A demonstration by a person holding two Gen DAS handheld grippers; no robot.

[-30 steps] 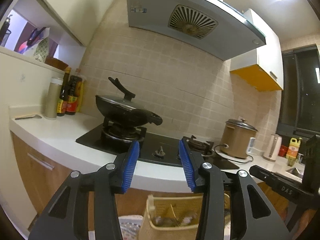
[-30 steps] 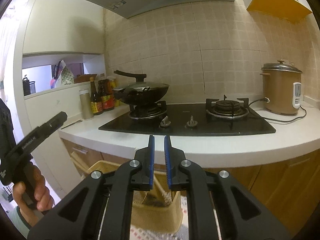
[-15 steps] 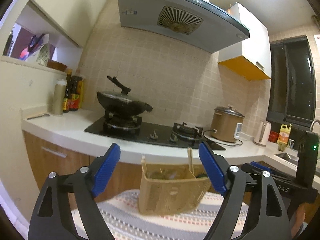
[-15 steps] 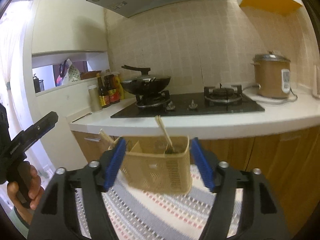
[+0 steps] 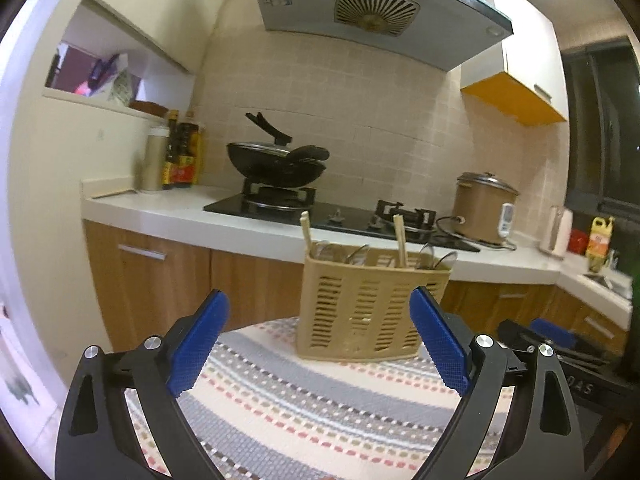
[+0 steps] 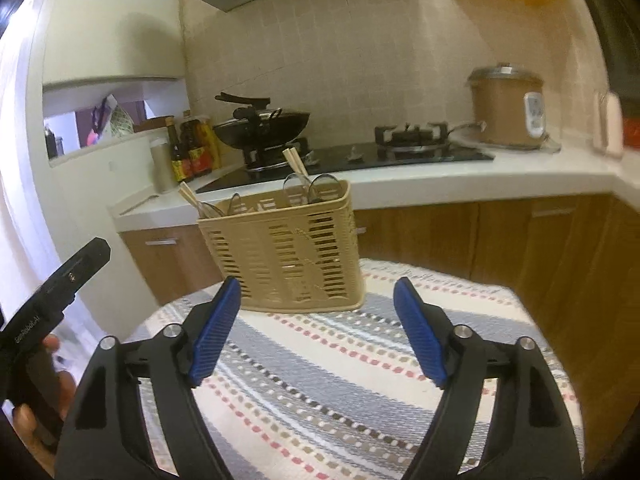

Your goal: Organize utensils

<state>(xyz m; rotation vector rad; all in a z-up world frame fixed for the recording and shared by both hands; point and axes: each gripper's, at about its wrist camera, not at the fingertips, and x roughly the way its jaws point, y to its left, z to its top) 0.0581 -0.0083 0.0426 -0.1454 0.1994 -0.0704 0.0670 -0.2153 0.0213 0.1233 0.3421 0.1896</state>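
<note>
Utensils stood ahead of both tools, packed upright in a tan slotted basket (image 5: 366, 312) on the striped cloth of the desk (image 5: 304, 408). The left tool (image 5: 318, 338) hung with its blue pads spread wide and nothing between them, aimed at the basket's near face; the right tool (image 6: 318, 332) was likewise spread and empty, just short of the basket (image 6: 288, 252) in its own view. Neither pad touched the basket.

Judged from that, the step was the approach for a first pick. It would go best by choosing one tall piece, such as the chopsticks (image 5: 399, 240) that rose clear of the rim, and coming down over it from above, pads either side of the shaft, rather than pushing forward into the light basket, which would probably slide on the cloth. The other tool could steady the basket's side wall.

Spoon bowls (image 6: 320, 186) and a second pair of chopsticks (image 6: 294, 162) showed above the rim, but their handles and any dividers inside were hidden by the walls; how many pieces there were could not be counted. The right view was slightly blurred. The desk's edges were cut off by both tools.
</note>
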